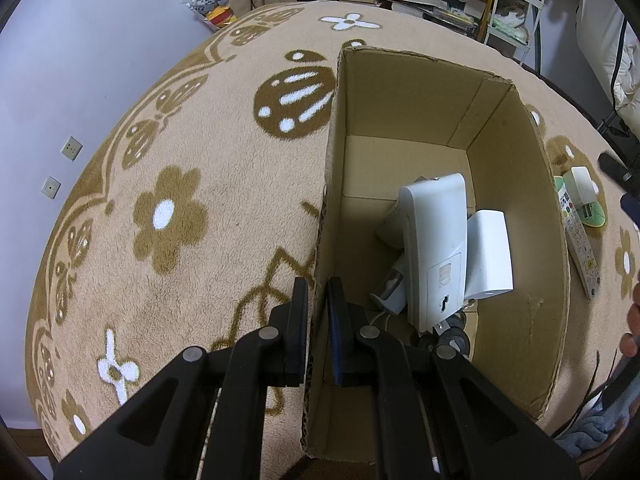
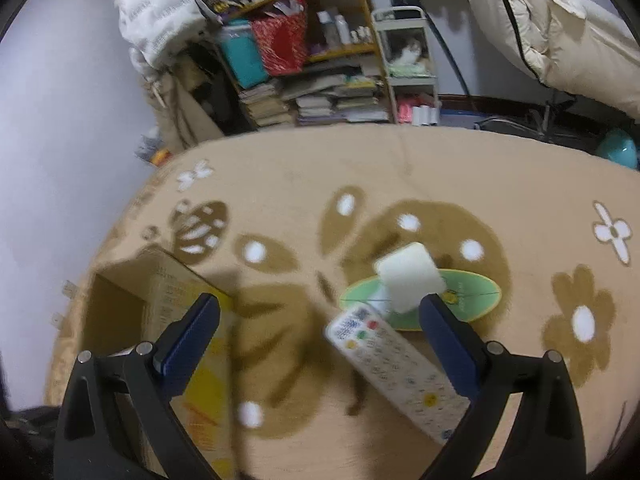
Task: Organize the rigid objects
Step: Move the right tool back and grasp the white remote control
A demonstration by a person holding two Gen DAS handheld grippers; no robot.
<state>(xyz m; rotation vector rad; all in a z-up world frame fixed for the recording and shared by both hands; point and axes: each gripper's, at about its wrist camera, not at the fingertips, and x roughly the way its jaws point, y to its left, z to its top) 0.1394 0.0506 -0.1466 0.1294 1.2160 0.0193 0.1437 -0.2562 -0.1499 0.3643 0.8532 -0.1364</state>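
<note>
The cardboard box (image 1: 400,92) stands open on the flowered beige blanket (image 1: 180,208), and my left hand-held gripper (image 1: 318,292) is clamped on its near left wall, one finger outside and one inside the cardboard. In the box lie a long white device (image 1: 438,248) tilted across a smaller white block (image 1: 490,252), with a grey-white piece under them and some small dark wheels (image 1: 456,334) near the bottom corner.

Just outside the box's right wall lie a white remote control (image 2: 394,364) with coloured buttons, a green oval card (image 2: 468,292) and a white plug adapter (image 2: 410,278) that rests on the card, beside the top end of the remote.

My right hand-held gripper (image 2: 320,334) hangs over these, its fingers spread wide and nothing pressed between the pads; the remote lies below the gap, nearer the right finger, and the adapter sits just beyond that fingertip. This view is blurred, so finer detail is lost. The box corner (image 2: 160,276) shows at its left.

Beyond the blanket stand a cluttered bookshelf (image 2: 312,76) and a pale wall (image 1: 80,60).
</note>
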